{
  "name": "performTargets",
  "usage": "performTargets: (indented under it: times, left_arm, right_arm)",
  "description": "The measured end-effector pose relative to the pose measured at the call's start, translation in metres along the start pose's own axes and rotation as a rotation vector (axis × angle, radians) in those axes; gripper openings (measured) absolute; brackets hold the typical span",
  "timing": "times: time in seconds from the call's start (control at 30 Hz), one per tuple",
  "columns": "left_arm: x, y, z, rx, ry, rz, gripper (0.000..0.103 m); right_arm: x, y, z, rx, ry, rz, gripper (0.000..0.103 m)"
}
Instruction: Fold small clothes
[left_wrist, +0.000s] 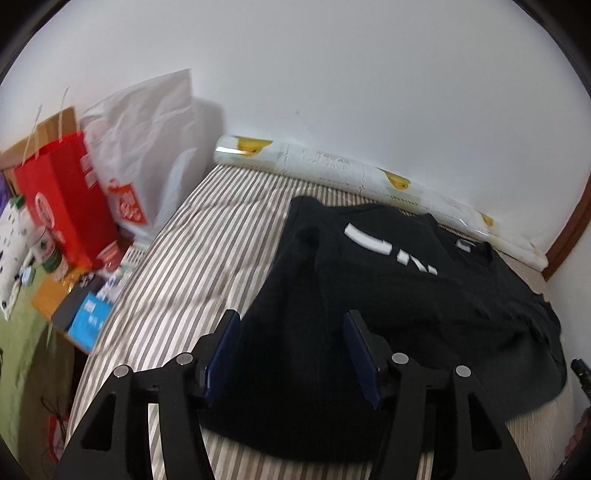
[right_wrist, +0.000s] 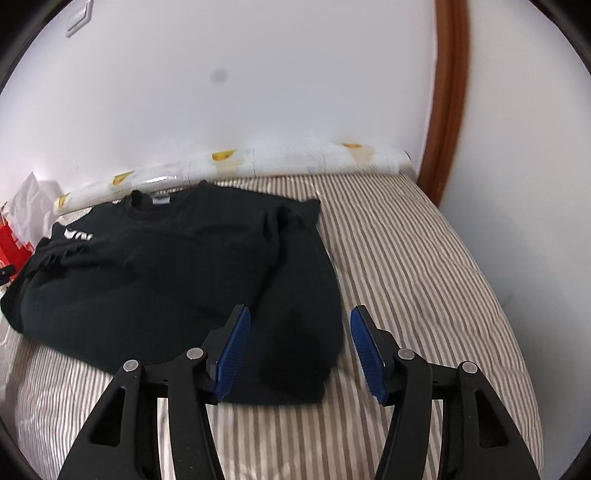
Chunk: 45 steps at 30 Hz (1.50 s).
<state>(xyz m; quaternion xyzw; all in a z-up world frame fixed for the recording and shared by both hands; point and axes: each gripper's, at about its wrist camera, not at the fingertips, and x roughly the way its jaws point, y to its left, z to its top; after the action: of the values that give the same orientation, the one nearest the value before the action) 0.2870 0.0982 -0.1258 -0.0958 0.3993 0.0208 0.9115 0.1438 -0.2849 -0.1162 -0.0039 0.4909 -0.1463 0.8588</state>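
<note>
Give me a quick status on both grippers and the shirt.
Left gripper open, right gripper open, both empty. Black shirt on striped bed, sleeves folded in. Nothing in the way.

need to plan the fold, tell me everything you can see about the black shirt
The black shirt is a soft knit top with a round neck, a pale label inside the collar and white lettering partly hidden by a fold. It lies spread on the striped bed, collar toward the wall, both sleeves folded in over the body. Both hand-held grippers hover open at its hem; contact is unclear.
</note>
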Motion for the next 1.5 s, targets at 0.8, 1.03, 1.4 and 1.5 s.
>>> performTargets:
  times: [0.8, 1.03, 1.4, 1.5]
  left_arm:
    - [0.006, 0.040, -0.074, -0.247, 0.063, -0.214, 0.059]
    - [0.018, 0.031, -0.059, -0.205, 0.050, -0.157, 0.059]
    - [0.011, 0.027, -0.054, -0.145, 0.018, -0.110, 0.018]
    - [0.001, 0.026, -0.056, -0.123, 0.008, -0.109, 0.016]
  right_arm:
    - [0.013, -0.026, -0.042, 0.257, 0.078, 0.143, 0.070]
    - [0.042, -0.026, -0.029, 0.300, 0.091, 0.144, 0.070]
    - [0.042, -0.020, -0.018, 0.303, 0.046, 0.197, 0.023]
    - [0.031, -0.019, -0.023, 0.294, 0.034, 0.200, 0.022]
